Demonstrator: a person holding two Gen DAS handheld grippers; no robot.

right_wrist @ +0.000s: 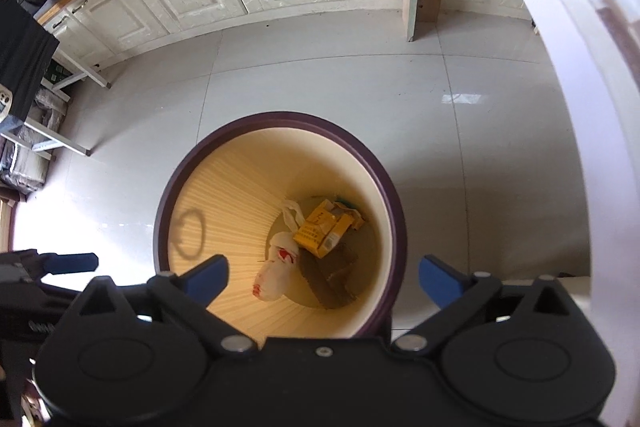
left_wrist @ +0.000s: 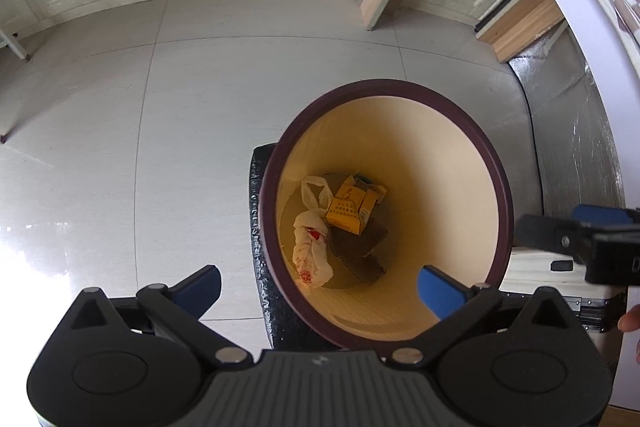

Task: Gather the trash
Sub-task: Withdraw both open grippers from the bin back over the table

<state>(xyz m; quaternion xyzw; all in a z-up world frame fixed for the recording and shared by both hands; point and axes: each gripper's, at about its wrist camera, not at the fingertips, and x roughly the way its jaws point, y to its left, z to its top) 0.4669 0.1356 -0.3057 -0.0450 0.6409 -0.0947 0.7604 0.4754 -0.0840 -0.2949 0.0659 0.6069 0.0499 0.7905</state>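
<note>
Overhead, both grippers [left_wrist: 319,287] [right_wrist: 323,281] hover — fingers [right_wrist: 208,279] spread — above the bin [right_wrist: 276,121].

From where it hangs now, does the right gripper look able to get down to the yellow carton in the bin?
Probably yes. The right gripper is open and empty above the bin mouth, and the yellow carton lies on top at the bottom, beside the white plastic bag, uncovered. The bin looks deep, though.

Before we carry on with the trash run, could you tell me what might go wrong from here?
1. Both grippers, left and right, hover open and empty above the bin; lowering either could knock its rim.
2. The two grippers sit close together, so they may collide.
3. The plastic bag and yellow carton lie deep at the bottom, likely awkward to reach.
</note>
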